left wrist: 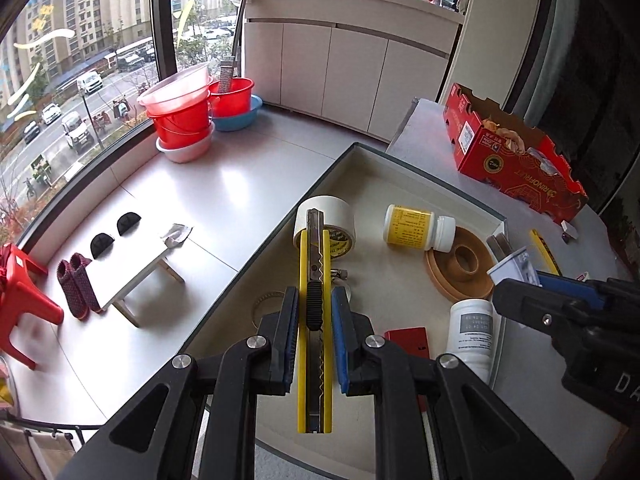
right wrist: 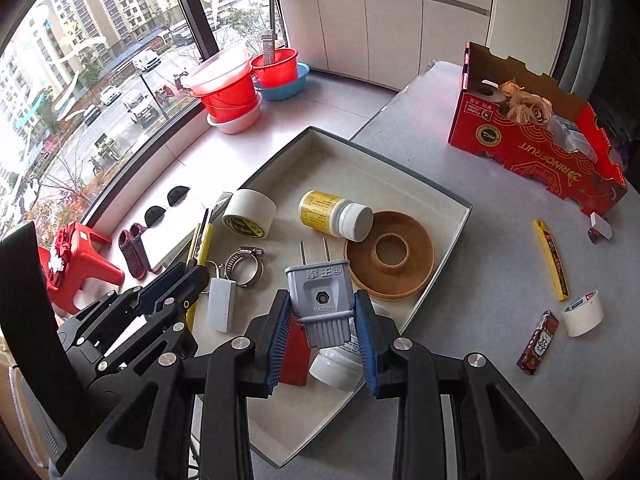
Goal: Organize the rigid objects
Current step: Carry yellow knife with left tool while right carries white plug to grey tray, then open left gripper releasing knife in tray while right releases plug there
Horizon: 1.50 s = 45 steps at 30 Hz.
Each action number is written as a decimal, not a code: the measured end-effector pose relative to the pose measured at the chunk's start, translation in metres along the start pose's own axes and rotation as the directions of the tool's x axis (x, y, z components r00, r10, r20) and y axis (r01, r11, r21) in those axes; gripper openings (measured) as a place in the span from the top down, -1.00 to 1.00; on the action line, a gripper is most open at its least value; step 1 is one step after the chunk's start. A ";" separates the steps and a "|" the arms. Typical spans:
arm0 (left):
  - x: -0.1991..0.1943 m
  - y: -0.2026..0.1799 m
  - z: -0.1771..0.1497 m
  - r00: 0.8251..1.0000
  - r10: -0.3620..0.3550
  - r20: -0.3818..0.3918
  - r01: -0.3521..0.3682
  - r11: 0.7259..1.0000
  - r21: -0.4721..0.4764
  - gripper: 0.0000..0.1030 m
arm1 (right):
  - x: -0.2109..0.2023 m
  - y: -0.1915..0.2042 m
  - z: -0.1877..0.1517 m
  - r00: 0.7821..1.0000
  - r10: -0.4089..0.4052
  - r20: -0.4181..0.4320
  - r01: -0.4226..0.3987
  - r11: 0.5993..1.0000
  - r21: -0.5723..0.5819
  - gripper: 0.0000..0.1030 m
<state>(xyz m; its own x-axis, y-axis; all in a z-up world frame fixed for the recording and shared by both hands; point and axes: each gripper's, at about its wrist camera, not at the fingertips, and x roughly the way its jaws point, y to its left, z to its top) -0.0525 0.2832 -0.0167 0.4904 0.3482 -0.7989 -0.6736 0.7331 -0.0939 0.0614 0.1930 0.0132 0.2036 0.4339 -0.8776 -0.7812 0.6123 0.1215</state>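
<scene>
The left gripper [left wrist: 314, 312] squeezes a yellow box cutter [left wrist: 315, 320]. The right gripper [right wrist: 322, 320] squeezes a gray plug [right wrist: 320, 292]. Both hang over the tray [right wrist: 440, 264]; either might slip and knock the yellow bottle [right wrist: 332, 212].

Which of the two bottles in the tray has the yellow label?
The bottle lying on its side against the brown ring has it. The other bottle, near the tray's front edge, has a grey and white label.

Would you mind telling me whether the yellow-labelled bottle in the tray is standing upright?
No, the yellow-labelled bottle lies on its side in the tray, its white cap resting against the brown ring.
</scene>
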 end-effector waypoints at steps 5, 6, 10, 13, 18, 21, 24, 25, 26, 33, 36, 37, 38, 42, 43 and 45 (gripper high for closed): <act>0.008 -0.003 0.000 1.000 0.001 -0.014 -0.001 1.000 0.005 0.67 | 0.008 -0.003 0.002 1.000 -0.007 -0.009 0.007 1.000 0.013 0.36; 0.009 -0.003 0.000 1.000 0.001 -0.016 -0.001 1.000 0.005 0.67 | 0.009 -0.004 0.002 1.000 -0.007 -0.011 0.007 1.000 0.015 0.36; 0.014 -0.004 -0.002 1.000 0.004 -0.026 -0.004 1.000 0.007 0.67 | 0.012 -0.004 0.002 1.000 -0.006 -0.017 0.006 1.000 0.013 0.35; 0.017 -0.003 -0.003 0.999 0.008 -0.035 -0.007 1.000 0.003 0.67 | 0.017 -0.004 0.002 1.000 -0.006 -0.022 0.007 1.000 0.015 0.35; 0.021 -0.002 -0.004 0.999 0.012 -0.042 -0.012 1.000 0.006 0.67 | 0.022 -0.002 0.002 1.000 -0.006 -0.030 0.006 1.000 0.009 0.36; 0.022 -0.002 -0.004 0.999 0.012 -0.044 -0.011 1.000 0.006 0.67 | 0.025 -0.001 0.002 0.999 -0.003 -0.033 0.003 1.000 0.008 0.36; 0.026 -0.002 -0.005 0.999 0.014 -0.052 -0.013 1.000 0.007 0.67 | 0.027 0.000 0.003 1.000 -0.002 -0.031 0.002 1.000 0.013 0.35; 0.027 -0.002 -0.005 0.998 0.012 -0.056 -0.012 1.000 0.006 0.66 | 0.026 -0.001 0.003 1.000 -0.006 -0.026 0.007 1.000 0.016 0.35; 0.027 -0.002 -0.006 0.998 0.010 -0.057 -0.010 1.000 0.004 0.66 | 0.025 -0.001 0.003 1.000 -0.009 -0.022 0.010 1.000 0.015 0.35; 0.019 0.002 -0.007 1.000 0.012 -0.023 -0.013 1.000 -0.029 -0.75 | 0.019 -0.006 -0.003 0.999 -0.051 0.008 0.051 0.999 0.017 -0.65; 0.019 0.000 -0.007 0.999 0.026 -0.036 -0.027 0.999 -0.017 -1.00 | 0.017 -0.008 -0.007 0.998 -0.065 -0.004 0.065 0.998 0.012 -0.66; 0.019 -0.002 -0.008 0.999 0.028 -0.032 -0.029 1.000 -0.009 -1.00 | 0.016 -0.011 -0.008 0.998 -0.059 -0.003 0.059 0.998 0.021 -0.66; 0.017 -0.004 -0.009 0.999 0.031 -0.029 -0.031 1.000 -0.002 -1.00 | 0.014 -0.013 -0.011 0.998 -0.056 -0.003 0.056 0.998 0.033 -0.66; 0.012 -0.010 -0.013 0.999 0.020 -0.029 -0.019 1.000 0.016 -1.00 | 0.005 -0.026 -0.022 0.999 -0.049 -0.005 0.049 0.995 0.089 -0.98; 0.011 -0.012 -0.014 0.999 0.012 -0.033 -0.011 1.000 0.021 -1.00 | 0.002 -0.030 -0.025 0.999 -0.048 0.001 0.048 0.994 0.101 -0.99; 0.007 -0.016 -0.017 0.999 0.005 -0.034 -0.004 1.000 0.031 -1.00 | -0.004 -0.038 -0.032 0.998 -0.055 0.001 0.054 0.991 0.125 -0.99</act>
<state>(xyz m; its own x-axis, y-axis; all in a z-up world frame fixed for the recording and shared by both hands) -0.0477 0.2643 -0.0306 0.4678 0.3324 -0.8189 -0.6582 0.7494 -0.0719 0.0712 0.1468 -0.0032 0.2471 0.4005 -0.8823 -0.6890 0.7129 0.1306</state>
